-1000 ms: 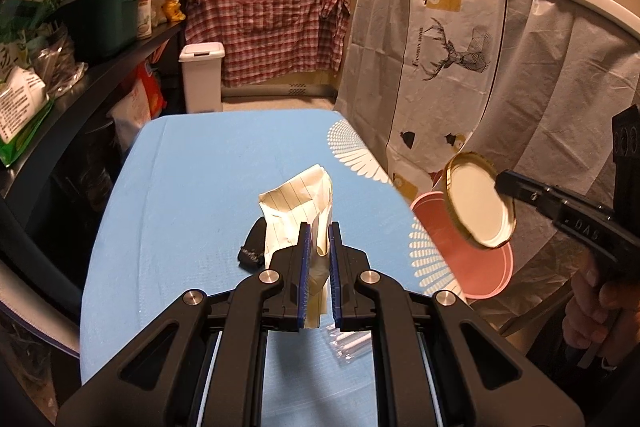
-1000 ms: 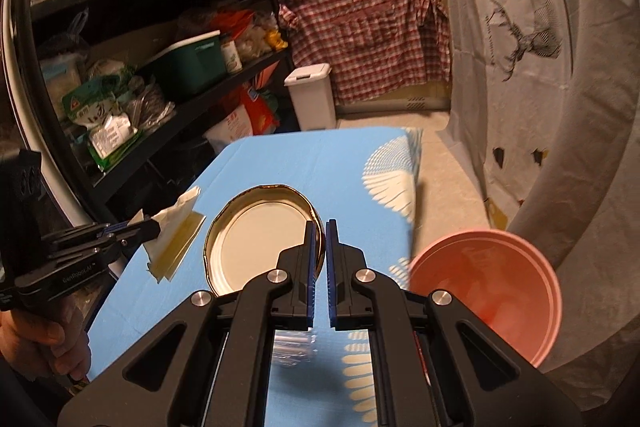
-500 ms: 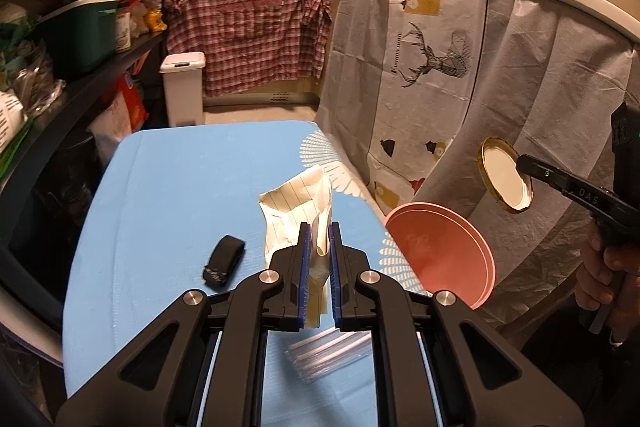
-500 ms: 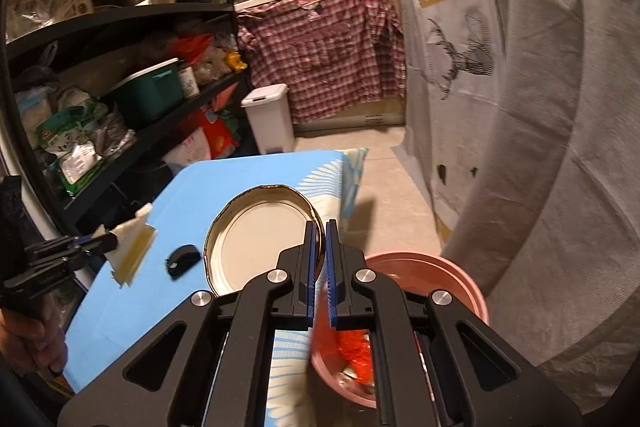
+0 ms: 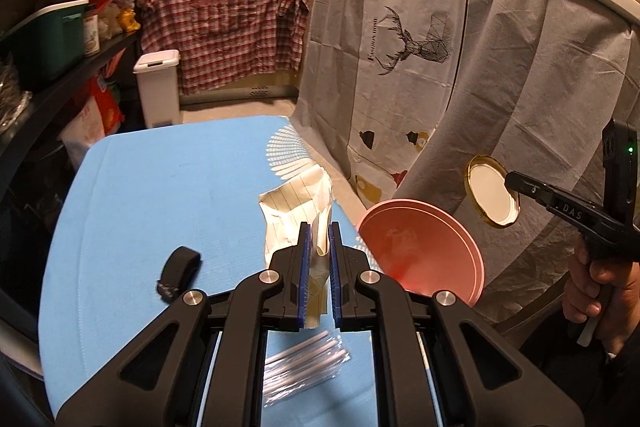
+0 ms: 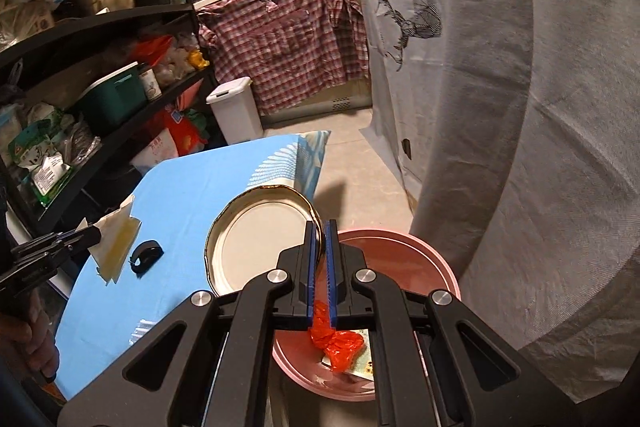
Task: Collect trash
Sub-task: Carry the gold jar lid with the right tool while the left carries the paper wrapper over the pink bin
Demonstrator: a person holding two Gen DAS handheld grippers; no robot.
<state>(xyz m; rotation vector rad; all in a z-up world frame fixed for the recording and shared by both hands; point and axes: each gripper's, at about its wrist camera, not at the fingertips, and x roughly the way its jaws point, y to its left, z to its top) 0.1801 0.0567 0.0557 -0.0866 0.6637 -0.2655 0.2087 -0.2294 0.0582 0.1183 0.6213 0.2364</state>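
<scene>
My left gripper [image 5: 319, 227] is shut on a crumpled piece of lined paper [image 5: 298, 211], held above the right part of the blue table [image 5: 160, 187]. My right gripper [image 6: 320, 227] is shut on the rim of a gold-edged jar lid [image 6: 260, 231], white inside, and holds it over the pink bin [image 6: 400, 251] beside the table. The left wrist view shows the same jar lid [image 5: 493, 195] hanging above and to the right of the pink bin [image 5: 424, 251]. Orange plastic trash [image 6: 340, 343] and a scrap of paper lie inside the bin.
On the table lie a small black strap loop [image 5: 178, 273] and a clear plastic wrapper [image 5: 304, 367] near the front edge. A white pedal bin [image 5: 158, 87] stands beyond the table. Black shelves [image 6: 100, 67] crowd the left; grey curtains [image 5: 520, 87] hang on the right.
Both grippers have moved to the right. The jar lid has gone from over the table to over the pink bin. The paper has followed toward the table's right edge.
</scene>
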